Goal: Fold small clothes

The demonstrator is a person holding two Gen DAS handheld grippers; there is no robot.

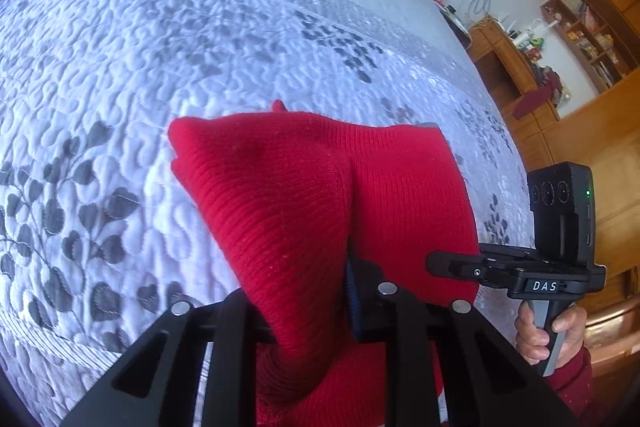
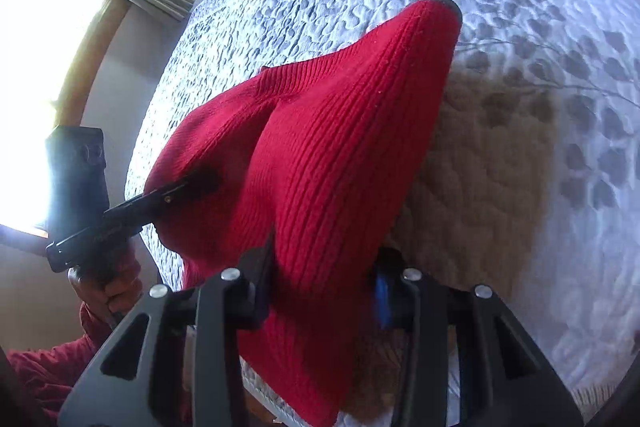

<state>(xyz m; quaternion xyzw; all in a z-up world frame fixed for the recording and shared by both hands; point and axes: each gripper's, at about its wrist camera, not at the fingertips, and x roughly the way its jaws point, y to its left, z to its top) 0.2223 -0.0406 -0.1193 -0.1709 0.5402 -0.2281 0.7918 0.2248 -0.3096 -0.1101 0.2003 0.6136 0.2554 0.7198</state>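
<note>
A small red knitted garment (image 1: 304, 195) hangs in the air above the bed, held by both grippers. My left gripper (image 1: 320, 287) is shut on one part of the garment, which drapes over and hides its fingers. My right gripper (image 2: 320, 267) is shut on another part of the red garment (image 2: 340, 131). The right gripper also shows at the right of the left wrist view (image 1: 460, 265), its fingers buried in the cloth. The left gripper shows at the left of the right wrist view (image 2: 172, 195), also in the cloth. A grey trim edges the garment's far tip.
A white quilted bedspread with grey leaf print (image 1: 160, 67) lies under the garment. Wooden shelves and cabinets (image 1: 580, 47) stand beyond the bed's right side. A bright window with a curtain (image 2: 60, 47) is at the left of the right wrist view.
</note>
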